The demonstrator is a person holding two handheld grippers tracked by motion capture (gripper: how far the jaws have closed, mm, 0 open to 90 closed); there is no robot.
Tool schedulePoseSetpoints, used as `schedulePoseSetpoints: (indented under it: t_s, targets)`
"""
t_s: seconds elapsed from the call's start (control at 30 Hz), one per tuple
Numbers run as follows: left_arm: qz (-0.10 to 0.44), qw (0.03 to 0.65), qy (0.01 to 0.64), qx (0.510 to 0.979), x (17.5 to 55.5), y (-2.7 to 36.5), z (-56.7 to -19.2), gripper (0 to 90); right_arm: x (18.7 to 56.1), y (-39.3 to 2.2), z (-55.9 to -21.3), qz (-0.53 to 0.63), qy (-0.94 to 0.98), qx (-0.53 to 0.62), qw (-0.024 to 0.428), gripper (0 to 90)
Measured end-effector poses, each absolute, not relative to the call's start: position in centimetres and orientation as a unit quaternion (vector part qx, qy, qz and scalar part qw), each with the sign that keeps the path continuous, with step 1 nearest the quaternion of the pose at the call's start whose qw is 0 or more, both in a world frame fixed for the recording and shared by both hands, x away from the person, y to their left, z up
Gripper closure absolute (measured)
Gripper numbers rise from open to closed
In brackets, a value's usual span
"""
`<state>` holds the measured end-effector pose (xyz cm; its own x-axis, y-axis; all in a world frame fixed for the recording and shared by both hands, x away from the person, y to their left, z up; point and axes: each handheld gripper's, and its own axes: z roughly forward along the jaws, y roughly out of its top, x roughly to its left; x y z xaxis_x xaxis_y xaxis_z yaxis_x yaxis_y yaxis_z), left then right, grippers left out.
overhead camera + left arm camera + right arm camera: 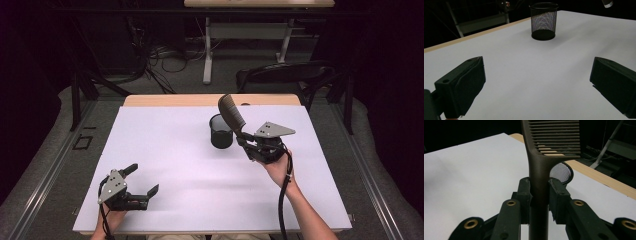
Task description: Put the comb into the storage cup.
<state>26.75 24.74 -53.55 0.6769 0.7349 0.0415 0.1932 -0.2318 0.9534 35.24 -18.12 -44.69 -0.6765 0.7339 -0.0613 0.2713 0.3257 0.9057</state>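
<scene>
High view: comb (231,113) slants up-left above cup (220,131).

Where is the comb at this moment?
In the high view the comb is right of centre, clamped by its handle in the right gripper and raised just above and beside the black mesh cup, teeth end up.

My right tongs (539,195) of matt black plastic with brass-coloured rivets, clamped on a smooth, dark brown plastic comb (549,147) with a faint sheen, a black wire-mesh metal cup (543,21), a matt white worktop (175,165) edged in pale wood.
</scene>
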Motion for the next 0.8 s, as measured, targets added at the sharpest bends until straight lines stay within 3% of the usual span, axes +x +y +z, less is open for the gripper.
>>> schedulePoseSetpoints:
  t_s: [0.8]
  targets:
    - [0.251,0.535,0.312,0.744,26.8,24.8,-53.6,0.2,36.4,-17.5,-43.8,0.493,0.770,0.319,0.250,72.6]
